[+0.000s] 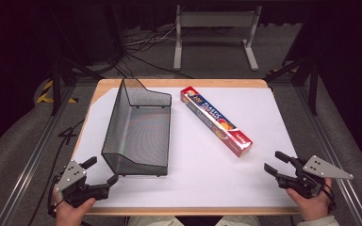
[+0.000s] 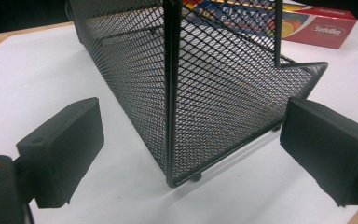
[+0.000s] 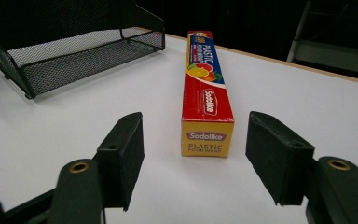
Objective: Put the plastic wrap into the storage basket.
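at the near right corner of the counter (image 1: 264, 101) the right tool (image 1: 276, 165) hovers released, nothing between its jaws, which point up the counter at the near end of the plastic wrap box (image 1: 216, 121). in the right gripper view the box (image 3: 206, 95) stands squarely ahead of the gap, its yellow end face toward the tool, near but apart from the pads. at the near left corner the left tool (image 1: 101, 170) is likewise released and empty, just beside the near end of the black mesh tray (image 1: 139, 125); in the left gripper view the near corner post of the tray (image 2: 205, 88) sits between the spread jaws, not touched.

the step in hand looks like taking up the box with the right tool, probably to lay it in the tray. to do it well, slide the tool forward low over the counter, keep the box centred in the gap, and go past the end face so the pads close on the long side walls, not on the end flap. a hold farther along the length would tip less. clench gently, as thin card dents. the left tool could steady the tray's near wall.

farther off, the box runs slantwise toward the far edge, its far end just beside the tray's far right corner, so lift clear before swinging left.
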{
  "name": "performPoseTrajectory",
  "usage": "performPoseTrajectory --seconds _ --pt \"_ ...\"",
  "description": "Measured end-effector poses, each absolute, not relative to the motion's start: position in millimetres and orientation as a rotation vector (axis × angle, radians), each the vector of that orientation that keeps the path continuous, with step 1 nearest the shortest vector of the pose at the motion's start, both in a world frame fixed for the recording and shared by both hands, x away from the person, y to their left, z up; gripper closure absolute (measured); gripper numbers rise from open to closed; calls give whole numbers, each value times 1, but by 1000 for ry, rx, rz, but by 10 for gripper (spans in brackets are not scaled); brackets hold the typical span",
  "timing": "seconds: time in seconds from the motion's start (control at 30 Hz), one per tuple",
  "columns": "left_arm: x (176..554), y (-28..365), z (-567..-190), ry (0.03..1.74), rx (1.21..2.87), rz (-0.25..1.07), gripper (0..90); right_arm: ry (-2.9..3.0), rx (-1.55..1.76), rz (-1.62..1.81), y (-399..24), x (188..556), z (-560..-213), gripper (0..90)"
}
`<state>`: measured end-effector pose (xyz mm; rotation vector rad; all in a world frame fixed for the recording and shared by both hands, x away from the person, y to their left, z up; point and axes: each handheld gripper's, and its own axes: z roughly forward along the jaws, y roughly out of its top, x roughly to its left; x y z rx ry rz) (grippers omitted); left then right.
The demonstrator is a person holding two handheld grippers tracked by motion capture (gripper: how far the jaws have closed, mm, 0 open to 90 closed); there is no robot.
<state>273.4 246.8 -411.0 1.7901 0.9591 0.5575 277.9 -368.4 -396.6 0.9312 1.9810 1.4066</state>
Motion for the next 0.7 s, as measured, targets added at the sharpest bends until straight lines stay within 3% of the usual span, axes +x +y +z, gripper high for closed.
performPoseTrajectory --seconds 0.53,0.7 --pt "279 247 -411 955 1798 542 75 2101 1015 1329 -340 325 -359 289" --pt "281 251 -412 974 1778 535 77 2143 1064 1286 -329 356 -357 213"
